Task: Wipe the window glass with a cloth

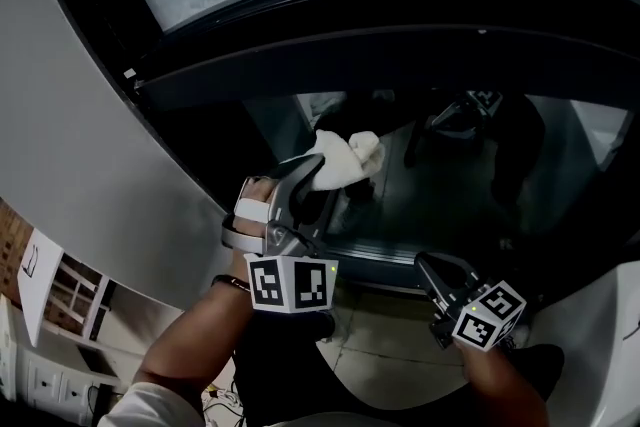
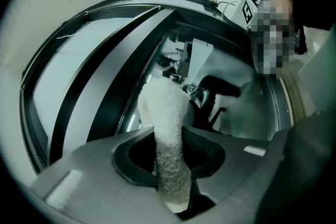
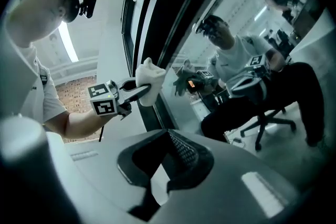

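In the head view my left gripper (image 1: 318, 177) is shut on a crumpled white cloth (image 1: 347, 158), held against the lower left part of the dark window glass (image 1: 450, 185). In the left gripper view the cloth (image 2: 163, 113) stands up between the jaws of the left gripper (image 2: 169, 157), its bunched top towards the glass (image 2: 236, 113). My right gripper (image 1: 432, 267) hangs lower right, away from the glass, jaws together and empty. The right gripper view shows the right gripper (image 3: 169, 136) shut, with the left gripper (image 3: 131, 93) and cloth (image 3: 148, 81) at the pane (image 3: 220, 50).
A thick dark window frame (image 1: 330, 45) curves over the pane, and a grey wall (image 1: 90, 135) runs down the left. The lower rail (image 1: 380, 265) sits just under the cloth. The glass reflects a person and an office chair (image 3: 273, 118). Tiled floor (image 1: 390, 345) lies below.
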`<action>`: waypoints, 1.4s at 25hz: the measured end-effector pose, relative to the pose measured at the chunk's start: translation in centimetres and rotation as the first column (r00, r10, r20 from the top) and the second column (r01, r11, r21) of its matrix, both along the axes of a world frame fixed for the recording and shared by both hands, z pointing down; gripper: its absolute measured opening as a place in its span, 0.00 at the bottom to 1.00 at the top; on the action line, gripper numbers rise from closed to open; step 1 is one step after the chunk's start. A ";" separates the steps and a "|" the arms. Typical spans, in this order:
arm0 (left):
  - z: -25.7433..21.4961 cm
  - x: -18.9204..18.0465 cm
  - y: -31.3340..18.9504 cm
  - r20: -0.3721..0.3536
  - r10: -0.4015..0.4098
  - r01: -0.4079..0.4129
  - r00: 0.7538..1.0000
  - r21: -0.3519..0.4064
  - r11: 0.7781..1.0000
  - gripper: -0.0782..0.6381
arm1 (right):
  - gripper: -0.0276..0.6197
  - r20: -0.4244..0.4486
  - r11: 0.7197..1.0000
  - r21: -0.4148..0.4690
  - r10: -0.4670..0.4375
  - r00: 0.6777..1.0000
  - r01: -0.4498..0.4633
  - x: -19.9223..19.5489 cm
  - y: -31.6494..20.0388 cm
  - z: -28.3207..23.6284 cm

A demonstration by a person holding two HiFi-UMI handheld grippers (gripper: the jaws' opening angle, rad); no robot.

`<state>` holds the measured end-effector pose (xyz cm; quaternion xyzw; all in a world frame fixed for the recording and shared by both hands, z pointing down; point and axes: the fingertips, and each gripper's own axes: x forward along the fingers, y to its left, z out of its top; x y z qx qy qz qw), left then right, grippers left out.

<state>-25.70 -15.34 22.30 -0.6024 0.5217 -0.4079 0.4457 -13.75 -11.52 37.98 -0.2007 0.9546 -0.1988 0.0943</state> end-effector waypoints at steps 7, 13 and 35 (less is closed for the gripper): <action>-3.7 0.5 -1.5 0.161 -0.032 0.009 0.986 0.139 0.990 0.29 | 0.05 -0.011 0.999 0.040 0.006 1.000 -0.006 -0.3 0.0 1.0; -6.7 0.2 -1.9 0.266 -0.082 0.002 0.961 0.288 0.958 0.29 | 0.05 -0.028 0.999 0.009 0.036 0.999 -0.036 0.1 -0.5 2.1; -5.1 0.3 -5.6 0.247 -0.116 0.019 0.962 0.363 0.931 0.29 | 0.05 -0.013 0.996 -0.043 0.074 0.997 -0.075 1.1 -1.9 2.7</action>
